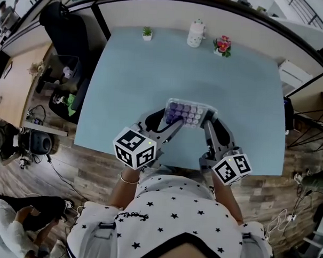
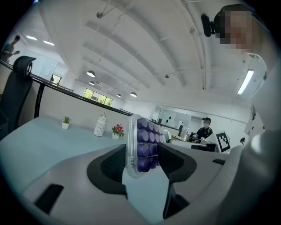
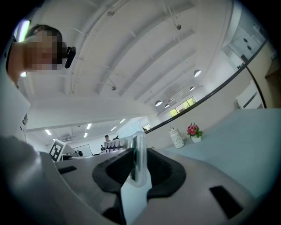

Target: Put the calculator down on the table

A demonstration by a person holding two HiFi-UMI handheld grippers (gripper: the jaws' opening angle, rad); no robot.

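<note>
The calculator [image 1: 188, 114], purple-keyed in a clear case, is held level between both grippers over the near part of the light-blue table [image 1: 126, 81]. My left gripper [image 1: 170, 121] is shut on its left end. In the left gripper view the calculator [image 2: 141, 147] stands on edge between the dark pads [image 2: 115, 165], keys facing right. My right gripper [image 1: 207, 123] is shut on its right end. In the right gripper view its thin clear edge [image 3: 139, 158] is clamped between the pads [image 3: 160, 169]. Whether the calculator touches the table I cannot tell.
Along the table's far edge stand a small green plant [image 1: 147, 33], a white jar [image 1: 196, 34] and a pot of red flowers [image 1: 222, 46]. A black chair [image 1: 64, 25] sits off the left corner. The table's front edge runs just behind the grippers.
</note>
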